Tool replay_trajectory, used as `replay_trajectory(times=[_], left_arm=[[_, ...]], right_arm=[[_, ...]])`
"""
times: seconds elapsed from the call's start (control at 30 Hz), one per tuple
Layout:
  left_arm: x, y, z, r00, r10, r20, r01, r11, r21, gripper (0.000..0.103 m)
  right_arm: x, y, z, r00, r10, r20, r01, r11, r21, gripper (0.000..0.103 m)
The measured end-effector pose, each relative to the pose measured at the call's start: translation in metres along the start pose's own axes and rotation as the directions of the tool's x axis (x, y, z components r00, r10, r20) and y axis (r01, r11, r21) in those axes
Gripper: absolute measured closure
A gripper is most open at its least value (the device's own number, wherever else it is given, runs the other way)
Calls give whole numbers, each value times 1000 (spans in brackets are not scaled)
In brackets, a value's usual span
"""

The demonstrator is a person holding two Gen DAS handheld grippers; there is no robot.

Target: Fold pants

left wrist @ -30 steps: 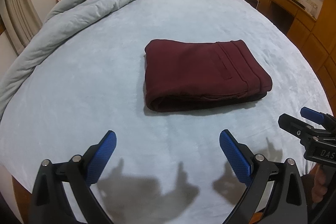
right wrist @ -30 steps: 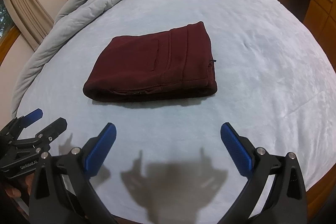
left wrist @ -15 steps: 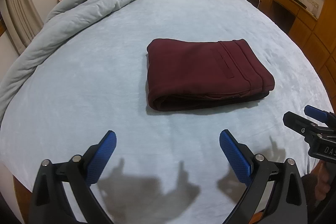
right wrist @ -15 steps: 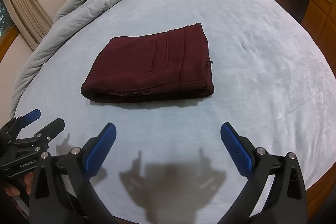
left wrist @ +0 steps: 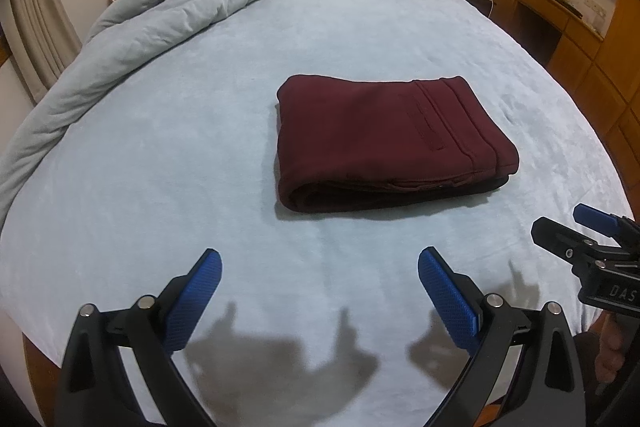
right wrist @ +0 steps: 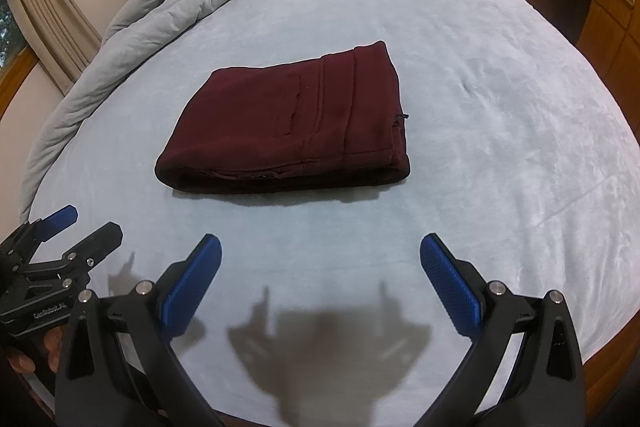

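On the pale blue bed [left wrist: 168, 163] the maroon pants [left wrist: 384, 143] lie folded into a compact stack, so folding looks finished, and the left gripper [left wrist: 320, 291] and right gripper [right wrist: 320, 279], fingers apart and empty, hang near the bed's edge, needing at most a tidy.

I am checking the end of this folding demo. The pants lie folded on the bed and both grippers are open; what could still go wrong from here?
1. The folded pants are a thick, soft stack whose layers gape at the near edge; a bump from the left gripper or the right gripper could spread them.
2. The bed sheet looks plush, so pressing beside the stack might tilt it.
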State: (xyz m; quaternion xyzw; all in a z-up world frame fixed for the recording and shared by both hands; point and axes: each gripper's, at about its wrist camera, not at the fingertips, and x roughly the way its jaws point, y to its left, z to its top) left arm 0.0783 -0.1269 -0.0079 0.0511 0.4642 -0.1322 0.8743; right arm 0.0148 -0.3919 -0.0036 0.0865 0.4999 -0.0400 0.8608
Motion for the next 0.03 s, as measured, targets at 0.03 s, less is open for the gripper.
replay_trajectory(times=[0.03], left_arm=[[-1, 0, 0, 1000, 5, 3, -5, 1000, 2, 4]], right_arm=[[0, -1, 0, 1000, 2, -1, -2, 1000, 2, 4]])
